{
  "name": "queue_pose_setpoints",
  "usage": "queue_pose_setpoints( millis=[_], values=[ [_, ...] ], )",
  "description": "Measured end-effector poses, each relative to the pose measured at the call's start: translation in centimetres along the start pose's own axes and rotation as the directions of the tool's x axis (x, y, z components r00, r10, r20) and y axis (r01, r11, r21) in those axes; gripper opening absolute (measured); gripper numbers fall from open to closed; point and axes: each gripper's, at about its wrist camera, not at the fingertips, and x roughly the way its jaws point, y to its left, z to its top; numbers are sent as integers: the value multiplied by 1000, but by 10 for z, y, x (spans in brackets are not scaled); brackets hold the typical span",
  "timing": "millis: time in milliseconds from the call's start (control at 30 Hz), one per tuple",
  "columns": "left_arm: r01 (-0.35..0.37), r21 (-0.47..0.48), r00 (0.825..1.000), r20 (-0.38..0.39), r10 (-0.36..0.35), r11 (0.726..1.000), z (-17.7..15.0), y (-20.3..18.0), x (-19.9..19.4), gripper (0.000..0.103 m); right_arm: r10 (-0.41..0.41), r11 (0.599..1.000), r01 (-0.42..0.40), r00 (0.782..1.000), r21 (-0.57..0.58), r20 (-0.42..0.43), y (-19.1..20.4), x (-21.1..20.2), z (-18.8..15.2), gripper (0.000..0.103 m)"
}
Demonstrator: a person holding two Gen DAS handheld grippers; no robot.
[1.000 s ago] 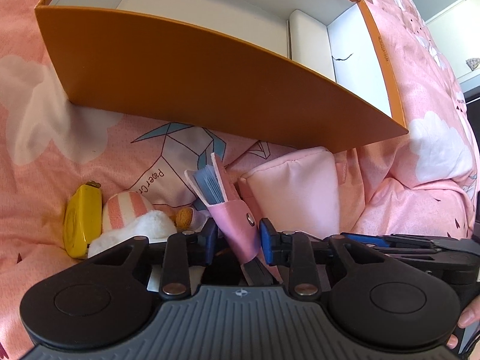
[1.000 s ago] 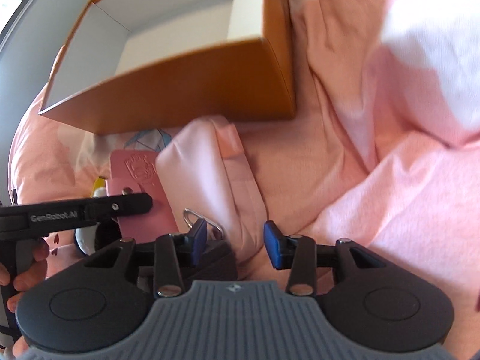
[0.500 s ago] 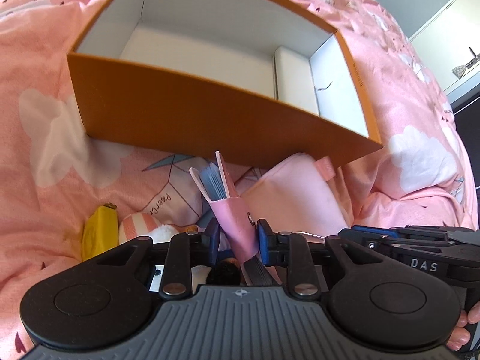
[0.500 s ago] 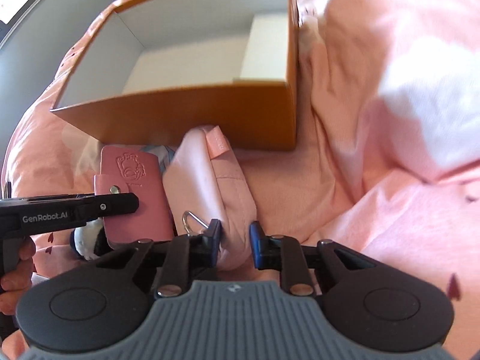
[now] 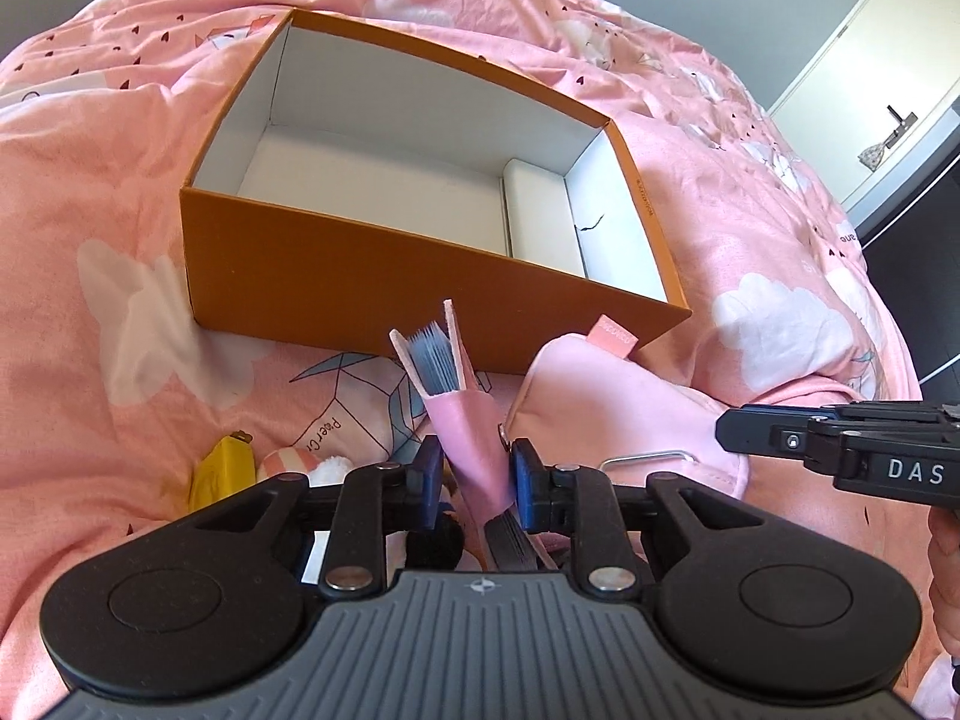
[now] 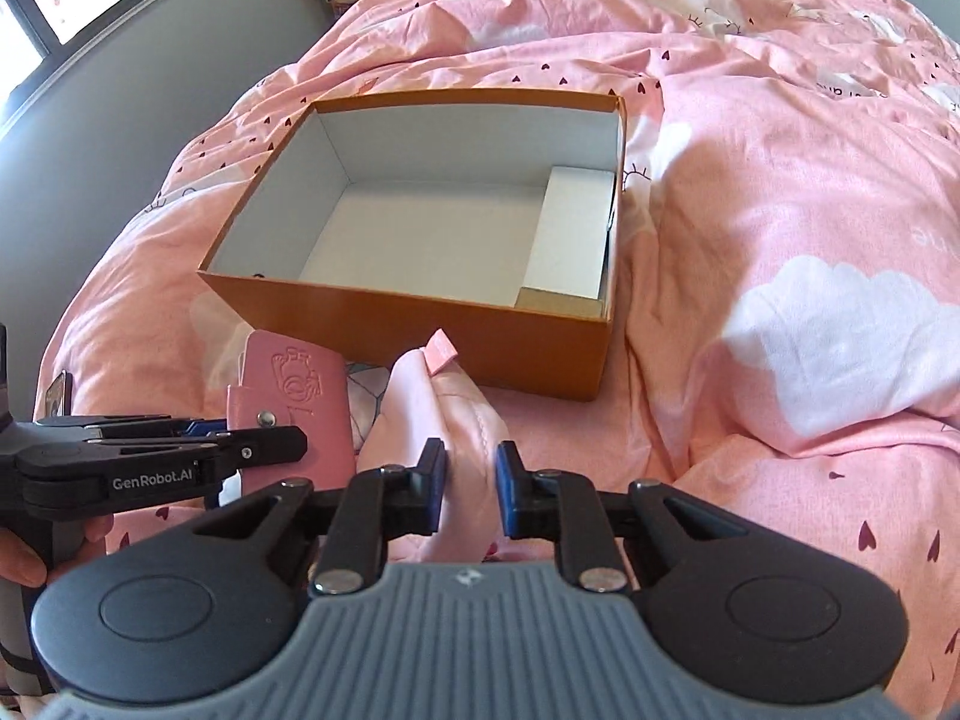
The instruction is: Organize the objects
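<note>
An open orange box (image 5: pixel 360 264) with a white inside lies on the pink bedspread; a small white box (image 5: pixel 540 210) sits at its right end. My left gripper (image 5: pixel 477 468) is shut on a pink snap card holder (image 5: pixel 465 420) with grey-blue cards fanning from its top, held above the bed in front of the box. Beside it, my right gripper (image 6: pixel 471 480) has its jaws closing on a pink fabric pouch (image 6: pixel 444 414), pads pressing its folds. In the right wrist view the card holder (image 6: pixel 300 384) and left gripper (image 6: pixel 300 444) are at the left, near the orange box (image 6: pixel 420 324).
A yellow object (image 5: pixel 219 471) and a pink-striped plush (image 5: pixel 288 462) lie on the bedspread under my left gripper. A metal clip (image 5: pixel 648 457) hangs on the pouch. The rumpled bedspread (image 6: pixel 780 240) spreads to the right. A window and grey wall stand beyond the bed's far left.
Both grippers have risen, so the box is seen from above. The right gripper closed on the pink pouch and lifted it. The left tightened on the card holder and raised it.
</note>
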Motion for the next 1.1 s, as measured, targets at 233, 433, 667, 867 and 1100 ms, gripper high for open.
queue_pose_setpoints(
  millis=[233,433,667,867,1100],
  values=[
    [-10,-13,1000,-10,10,1000,-6,8,3,26,117,992,-114,991,46,-63,17,21,-1,6],
    [-12,-49,1000,-12,12,999,-5,22,4,26,130,992,-129,989,11,-74,36,46,2,9],
    [1,-2,1000,-28,-1,1000,-6,14,12,26,8,996,-12,998,-84,-55,25,42,3,11],
    [-6,3,1000,-30,6,1000,-7,13,12,26,-57,997,53,996,-64,-64,-4,36,-11,48],
    [-18,6,999,-30,18,1000,-7,11,12,26,-64,988,47,991,-147,-114,-8,46,-37,89]
  ],
)
